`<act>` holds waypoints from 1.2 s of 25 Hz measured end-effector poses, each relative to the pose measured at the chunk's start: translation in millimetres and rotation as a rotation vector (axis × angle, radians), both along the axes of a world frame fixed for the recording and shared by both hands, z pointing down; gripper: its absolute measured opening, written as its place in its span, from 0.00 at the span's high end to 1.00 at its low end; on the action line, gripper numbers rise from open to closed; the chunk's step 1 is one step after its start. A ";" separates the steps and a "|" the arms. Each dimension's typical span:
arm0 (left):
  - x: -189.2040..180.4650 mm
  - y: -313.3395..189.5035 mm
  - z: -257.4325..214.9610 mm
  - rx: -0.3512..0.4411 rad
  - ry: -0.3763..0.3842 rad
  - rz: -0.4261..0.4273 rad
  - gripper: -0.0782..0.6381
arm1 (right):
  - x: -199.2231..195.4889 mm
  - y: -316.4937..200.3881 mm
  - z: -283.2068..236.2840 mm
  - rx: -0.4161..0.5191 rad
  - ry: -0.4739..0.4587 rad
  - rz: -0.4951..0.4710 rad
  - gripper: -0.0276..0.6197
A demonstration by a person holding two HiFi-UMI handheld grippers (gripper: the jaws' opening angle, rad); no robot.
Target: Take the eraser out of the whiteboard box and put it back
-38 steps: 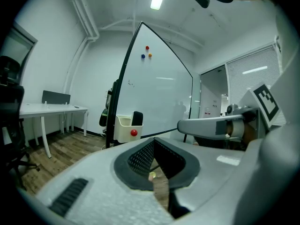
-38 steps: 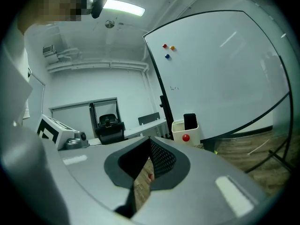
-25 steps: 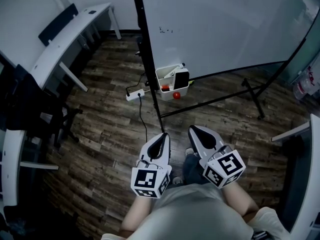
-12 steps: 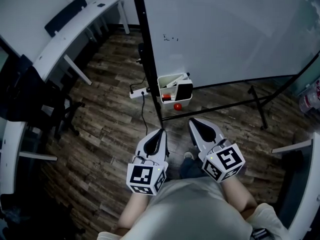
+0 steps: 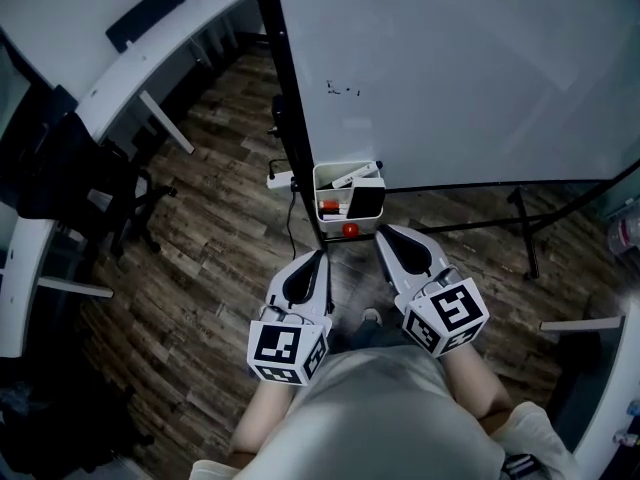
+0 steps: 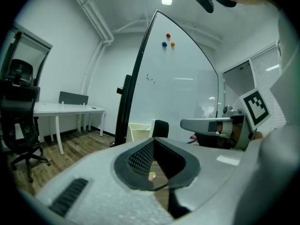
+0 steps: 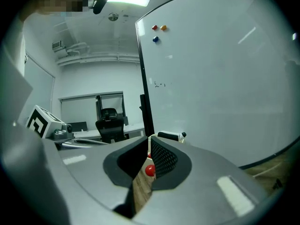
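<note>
A white box (image 5: 330, 176) hangs at the whiteboard's (image 5: 470, 68) lower left corner. The black eraser (image 5: 368, 201) stands upright in its right side, beside some markers (image 5: 343, 179). My left gripper (image 5: 317, 257) is shut and empty, a little short of the box and to its left. My right gripper (image 5: 385, 232) is just below the eraser; its jaws have just been opening to a thin slit, with nothing between them. In the left gripper view the eraser (image 6: 161, 128) and box (image 6: 138, 131) lie beyond that gripper (image 6: 153, 140). Through the right gripper (image 7: 149, 142) a red ball (image 7: 149, 170) shows.
The red ball (image 5: 349, 230) lies on the wood floor under the box. A black post (image 5: 290, 118) of the whiteboard stand rises left of the box, with a power strip (image 5: 279, 179) and cable at its foot. A desk (image 5: 150, 58) and an office chair (image 5: 60, 183) stand at left.
Both grippers have moved forward toward the whiteboard, and the box now sits just ahead of their tips. The right jaws have parted slightly.
</note>
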State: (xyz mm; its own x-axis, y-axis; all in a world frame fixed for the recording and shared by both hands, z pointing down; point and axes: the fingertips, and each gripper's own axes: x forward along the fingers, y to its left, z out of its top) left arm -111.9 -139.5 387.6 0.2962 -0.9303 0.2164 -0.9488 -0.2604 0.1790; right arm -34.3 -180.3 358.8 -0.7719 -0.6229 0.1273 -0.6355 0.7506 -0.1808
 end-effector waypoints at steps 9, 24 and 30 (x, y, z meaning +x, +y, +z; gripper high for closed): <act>5.9 -25.5 9.9 -0.003 0.001 -0.095 0.89 | 7.7 -34.2 11.7 -0.003 0.010 -0.092 0.78; 2.4 -45.0 20.2 -0.020 -0.014 -0.209 0.89 | -10.4 -72.0 33.7 -0.009 0.043 -0.256 0.52; -2.8 -49.8 23.5 -0.026 -0.015 -0.246 0.89 | -23.7 -77.8 38.0 -0.004 0.051 -0.314 0.49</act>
State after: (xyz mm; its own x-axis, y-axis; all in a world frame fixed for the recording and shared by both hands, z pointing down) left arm -114.8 -189.3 411.1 0.0584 -0.9679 0.2444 -0.9857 -0.0171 0.1678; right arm -57.9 -258.1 396.8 -0.9189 -0.3547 0.1728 -0.3814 0.9108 -0.1581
